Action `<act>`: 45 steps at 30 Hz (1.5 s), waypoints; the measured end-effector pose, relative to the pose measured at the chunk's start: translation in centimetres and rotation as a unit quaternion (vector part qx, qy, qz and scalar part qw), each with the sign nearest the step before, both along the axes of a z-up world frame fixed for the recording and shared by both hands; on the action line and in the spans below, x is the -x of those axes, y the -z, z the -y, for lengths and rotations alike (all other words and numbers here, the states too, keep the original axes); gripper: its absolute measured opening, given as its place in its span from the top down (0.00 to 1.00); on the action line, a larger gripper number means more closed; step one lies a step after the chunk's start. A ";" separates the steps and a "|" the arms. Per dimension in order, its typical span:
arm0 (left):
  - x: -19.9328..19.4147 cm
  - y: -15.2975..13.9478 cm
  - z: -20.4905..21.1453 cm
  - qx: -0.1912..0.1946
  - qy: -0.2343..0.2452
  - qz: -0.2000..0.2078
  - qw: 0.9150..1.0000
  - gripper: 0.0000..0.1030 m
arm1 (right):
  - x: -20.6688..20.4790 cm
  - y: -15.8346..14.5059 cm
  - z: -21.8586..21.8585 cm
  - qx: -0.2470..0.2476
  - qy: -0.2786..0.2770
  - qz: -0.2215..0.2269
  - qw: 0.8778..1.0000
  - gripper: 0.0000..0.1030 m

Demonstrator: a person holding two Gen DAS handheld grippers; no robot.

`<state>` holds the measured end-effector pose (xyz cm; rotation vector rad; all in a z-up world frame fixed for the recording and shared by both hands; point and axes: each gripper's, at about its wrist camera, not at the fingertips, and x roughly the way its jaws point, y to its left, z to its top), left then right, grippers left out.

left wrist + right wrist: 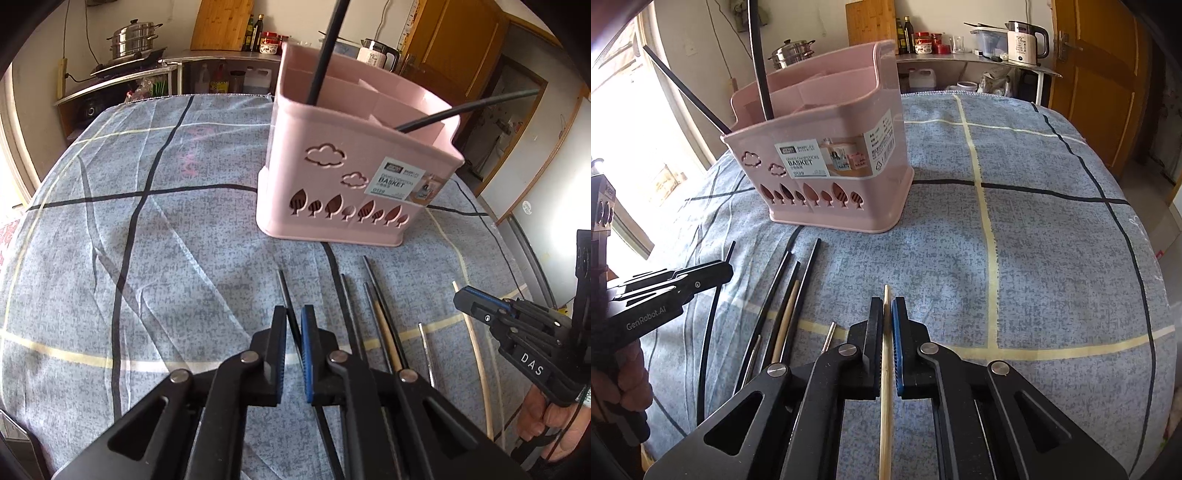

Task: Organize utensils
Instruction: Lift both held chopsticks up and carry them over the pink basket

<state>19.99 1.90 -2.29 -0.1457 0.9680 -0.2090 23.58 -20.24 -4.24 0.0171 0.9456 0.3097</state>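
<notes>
My left gripper (293, 314) is shut on a thin black chopstick (286, 291) that lies low over the checked cloth. It also shows at the left of the right wrist view (727, 267). My right gripper (886, 306) is shut on a pale bamboo chopstick (886, 387) that runs between its pads. The same gripper appears at the right edge of the left wrist view (461, 295). The pink chopstick basket (314, 125) (886, 199) stands upright beyond both grippers. Two black chopsticks (328, 51) lean in its compartments. Several loose chopsticks (373, 288) (786, 280) lie between the grippers.
A blue-grey checked cloth (1034, 258) covers the table, whose edges curve off at the far side and the right. Behind it a counter holds a steel steamer pot (133, 40), bottles (905, 33) and a kettle (1023, 42). A wooden door (1100, 74) stands at the right.
</notes>
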 end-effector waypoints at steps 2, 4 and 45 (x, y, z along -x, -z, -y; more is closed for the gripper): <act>0.4 -1.2 -0.1 0.005 0.004 0.013 1.000 0.93 | 0.2 -1.0 0.3 -0.008 -0.001 0.013 1.000 0.96; 0.9 -2.7 -0.1 0.010 0.009 0.029 0.999 0.93 | 0.5 -2.2 0.5 -0.018 -0.002 0.027 0.999 0.96; 7.2 -14.5 -1.2 0.035 0.043 0.175 0.983 0.95 | 7.6 -12.0 3.4 -0.049 -0.013 0.166 0.985 0.96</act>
